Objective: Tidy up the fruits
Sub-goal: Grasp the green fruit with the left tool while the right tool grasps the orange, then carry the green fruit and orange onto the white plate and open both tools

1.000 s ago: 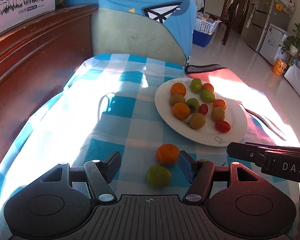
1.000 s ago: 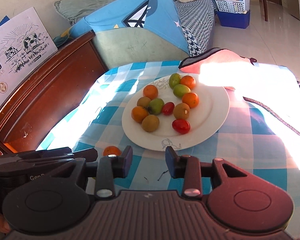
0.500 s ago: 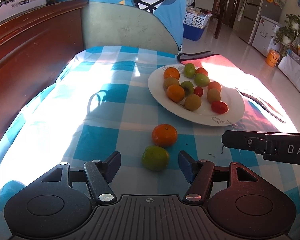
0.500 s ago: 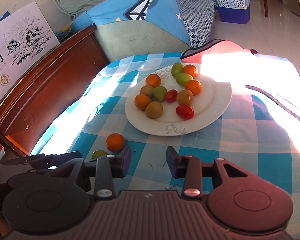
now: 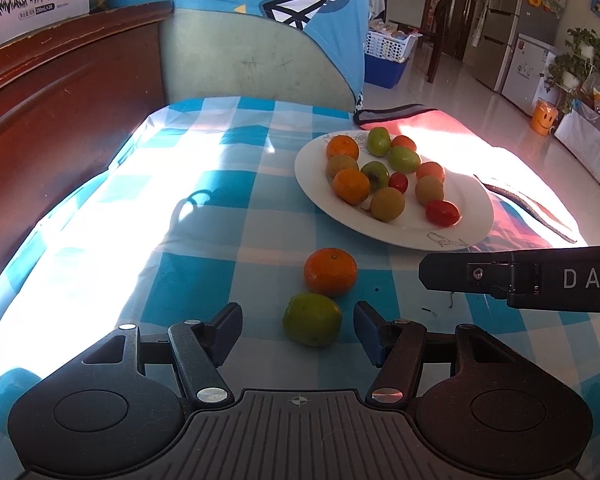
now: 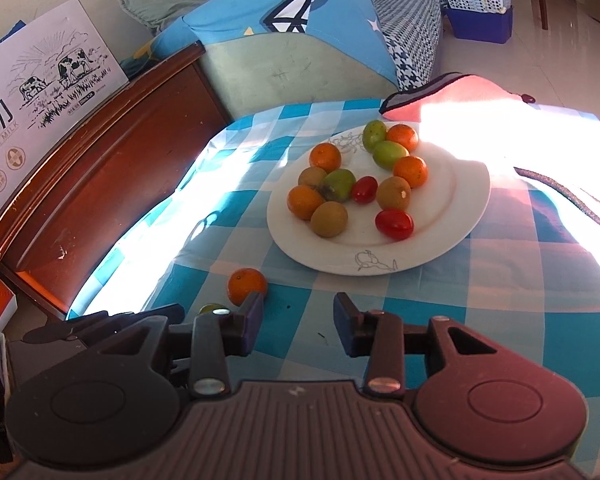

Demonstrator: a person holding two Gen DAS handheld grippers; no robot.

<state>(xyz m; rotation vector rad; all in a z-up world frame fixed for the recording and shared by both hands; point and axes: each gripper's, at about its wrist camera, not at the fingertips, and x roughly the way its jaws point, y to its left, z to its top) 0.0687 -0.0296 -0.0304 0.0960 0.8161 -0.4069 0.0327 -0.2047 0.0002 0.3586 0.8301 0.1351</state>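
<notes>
A white plate (image 5: 472, 196) (image 6: 456, 200) holds several small oranges, green fruits and red tomatoes on the blue checked tablecloth. Two fruits lie loose in front of it: an orange (image 5: 330, 272) (image 6: 247, 286) and a green fruit (image 5: 312, 319), mostly hidden in the right wrist view (image 6: 211, 308). My left gripper (image 5: 298, 330) is open, its jaws standing either side of the green fruit without touching it. My right gripper (image 6: 298, 322) is open and empty, low over the cloth in front of the plate; its body shows in the left wrist view (image 5: 540, 276).
A pink cloth (image 5: 412, 118) (image 6: 444, 92) lies behind the plate. A dark cord (image 6: 572, 196) runs along the table's right side. A wooden headboard (image 5: 60, 92) stands on the left and a cushioned seat with a blue cover (image 5: 260, 52) at the far end.
My left gripper has drawn back and shifted right, so the green fruit now sits between its jaws. My right gripper has pulled back a little and swung right. Both stay open.
</notes>
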